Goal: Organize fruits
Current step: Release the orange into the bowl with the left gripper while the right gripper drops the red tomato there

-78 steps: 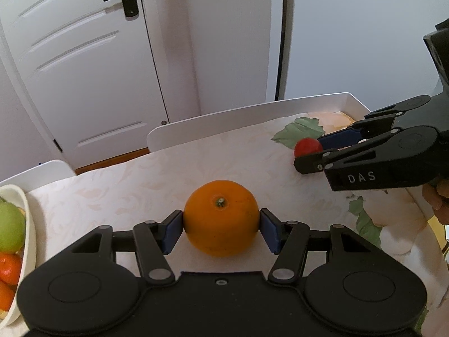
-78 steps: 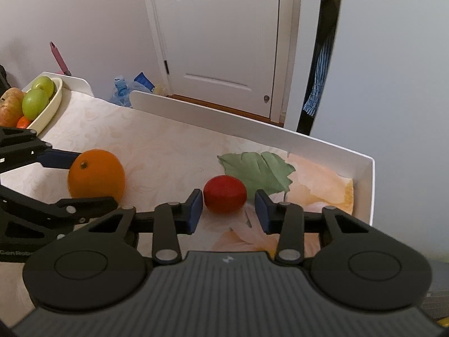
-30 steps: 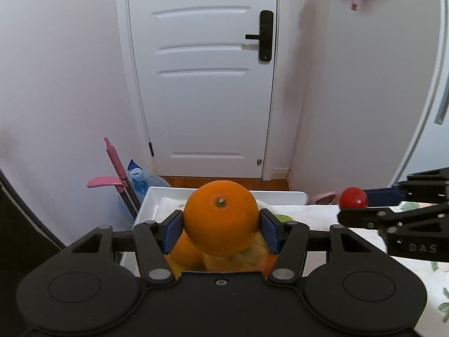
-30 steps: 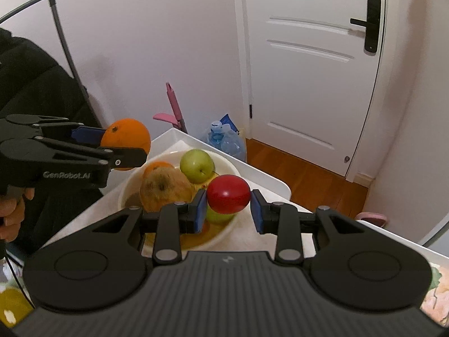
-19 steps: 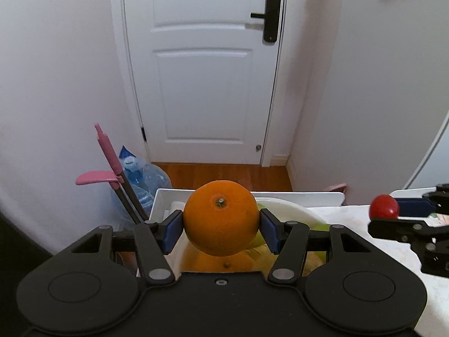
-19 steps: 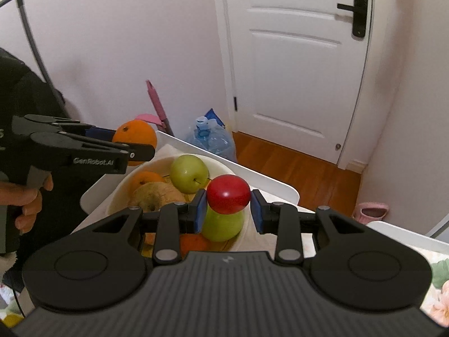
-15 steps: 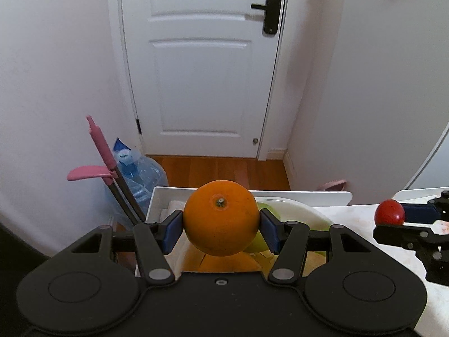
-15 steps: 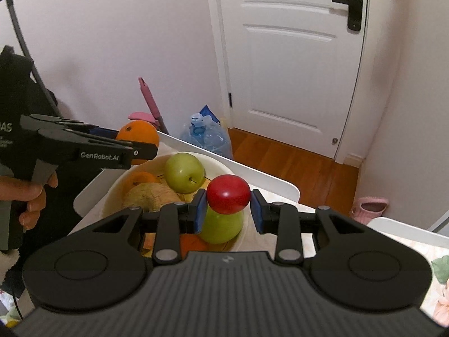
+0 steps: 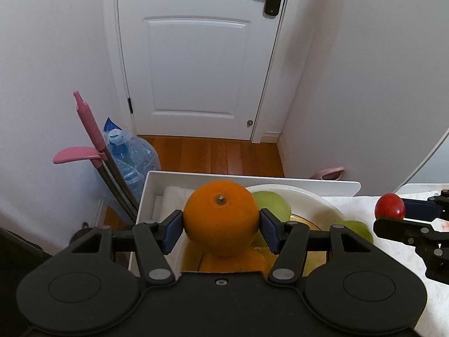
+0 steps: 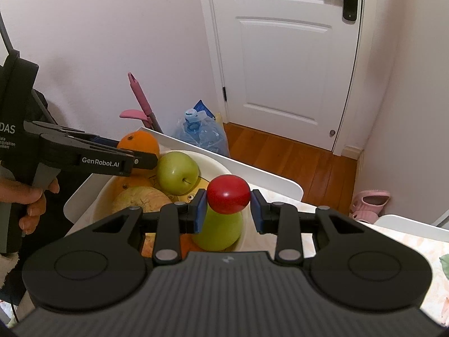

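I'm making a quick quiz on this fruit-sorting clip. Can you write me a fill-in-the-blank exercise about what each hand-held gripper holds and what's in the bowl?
1. The left hand-held gripper is shut on an ____ fruit.
2. The right hand-held gripper is shut on a small ____ fruit.
3. Both held fruits hang above the white ____, not yet set down.
4. The apple lying in the bowl beside the orange is ____ in colour.

Missing words: orange; red; bowl; green

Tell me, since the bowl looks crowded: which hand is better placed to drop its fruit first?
Probably left. Its tool holds the orange directly over the bowl; the right tool's red fruit hangs nearer the rim.
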A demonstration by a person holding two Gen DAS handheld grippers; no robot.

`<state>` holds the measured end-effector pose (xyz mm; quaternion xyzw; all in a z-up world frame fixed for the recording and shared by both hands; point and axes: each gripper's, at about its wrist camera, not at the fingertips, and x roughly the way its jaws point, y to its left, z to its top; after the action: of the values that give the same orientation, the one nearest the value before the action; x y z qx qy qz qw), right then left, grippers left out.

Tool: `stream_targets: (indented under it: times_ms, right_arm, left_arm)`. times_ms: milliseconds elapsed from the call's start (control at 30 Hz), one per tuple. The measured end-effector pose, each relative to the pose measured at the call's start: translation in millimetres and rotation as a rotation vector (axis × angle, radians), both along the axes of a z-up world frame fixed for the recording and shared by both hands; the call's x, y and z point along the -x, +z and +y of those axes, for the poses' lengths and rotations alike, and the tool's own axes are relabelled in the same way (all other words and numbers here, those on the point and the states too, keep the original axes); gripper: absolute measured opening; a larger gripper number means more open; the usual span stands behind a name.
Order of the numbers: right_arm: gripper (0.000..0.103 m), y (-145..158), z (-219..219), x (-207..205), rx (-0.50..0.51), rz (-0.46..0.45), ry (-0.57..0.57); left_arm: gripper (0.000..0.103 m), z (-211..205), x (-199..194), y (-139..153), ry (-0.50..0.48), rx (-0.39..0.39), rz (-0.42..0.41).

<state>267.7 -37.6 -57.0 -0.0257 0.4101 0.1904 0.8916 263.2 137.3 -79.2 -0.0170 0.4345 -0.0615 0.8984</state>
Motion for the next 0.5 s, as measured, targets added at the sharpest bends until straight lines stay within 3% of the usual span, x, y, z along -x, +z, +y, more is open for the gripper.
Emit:
stream_targets:
  times_ms: [333,433,500]
  right_arm:
    - [0.048,-2.0,2.2,-1.5,0.005,0.01,0.012]
    - [0.048,-2.7,2.9,-3.0,0.005,0.014,0.016]
    - [0.048,-2.4,3.6,-3.2,0.004,0.014,0.018]
  left_arm:
    - [0.065,7.1,-4.2,-1.4,-0.01,0.005,-0.007]
    - [0.073,6.1,-2.5,1.5,-0.015,-0.011,-0.027]
    - [0.074,5.2,-0.6,3.7,-0.019,-0.021,-0.037]
